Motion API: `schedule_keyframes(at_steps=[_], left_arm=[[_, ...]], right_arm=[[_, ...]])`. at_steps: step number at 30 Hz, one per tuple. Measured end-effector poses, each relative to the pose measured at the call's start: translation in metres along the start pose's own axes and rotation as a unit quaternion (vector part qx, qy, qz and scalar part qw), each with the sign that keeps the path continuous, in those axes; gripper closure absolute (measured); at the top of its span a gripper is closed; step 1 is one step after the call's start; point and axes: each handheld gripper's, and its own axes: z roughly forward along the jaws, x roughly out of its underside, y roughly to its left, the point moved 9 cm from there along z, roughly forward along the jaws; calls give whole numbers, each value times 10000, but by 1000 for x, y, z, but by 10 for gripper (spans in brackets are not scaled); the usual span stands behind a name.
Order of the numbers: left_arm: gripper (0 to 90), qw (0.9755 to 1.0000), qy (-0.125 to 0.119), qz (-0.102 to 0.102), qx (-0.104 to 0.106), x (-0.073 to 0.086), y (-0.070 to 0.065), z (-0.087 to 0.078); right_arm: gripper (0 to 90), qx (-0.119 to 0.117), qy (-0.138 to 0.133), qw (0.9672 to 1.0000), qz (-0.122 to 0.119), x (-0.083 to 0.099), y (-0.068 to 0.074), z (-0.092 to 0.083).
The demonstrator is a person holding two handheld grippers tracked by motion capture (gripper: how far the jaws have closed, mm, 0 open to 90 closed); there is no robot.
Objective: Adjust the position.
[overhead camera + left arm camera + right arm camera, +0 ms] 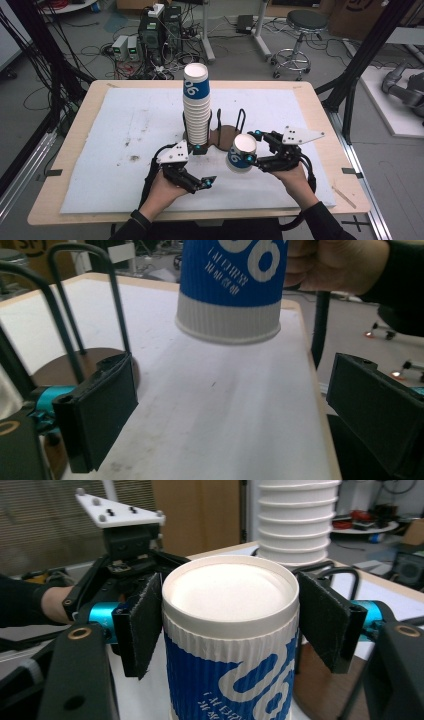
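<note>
A tall stack of upturned white-and-blue paper cups point(196, 105) stands in a black wire holder on a brown base point(227, 136) at the middle of the table. My right gripper point(250, 147) is shut on one more paper cup point(241, 154), held tilted in the air just right of the holder with its closed base up. In the right gripper view both pads press the cup point(230, 645) near that base, and the stack point(295, 525) rises behind. My left gripper point(204, 165) is open and holds nothing, in front of the stack. From it, the cup point(230, 295) hangs above the open jaws point(235, 415).
A white foam mat point(125, 130) covers most of the wooden table point(70, 150). The holder's wire loops point(70, 310) stand close to the left jaw. Beyond the table's far edge the floor holds cables, computer boxes point(155, 30) and a stool point(300, 35).
</note>
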Motion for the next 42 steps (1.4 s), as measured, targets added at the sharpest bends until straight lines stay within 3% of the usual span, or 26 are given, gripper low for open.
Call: schedule_keyframes(at_steps=[4,18,28,32,40,42], left_arm=[[61,9999,-36,3,150,-3,-6,10],[61,9990,86,96,417,-4,-15,28],[61,9984,206,156,509,0,-19,39],[176,9978,265,259,551,1,-19,39],[203,9973,376,309,546,0,-19,37],[211,9969,478,336,531,0,-18,36]], right_arm=[[304,-288,54,9996,22,3,9,8],[304,-782,287,9965,-73,10,33,28],[304,-896,329,9954,-29,12,41,36],[304,-884,346,9955,-66,13,41,37],[301,-876,373,9954,-80,13,41,36],[224,-792,557,9952,-119,13,38,35]])
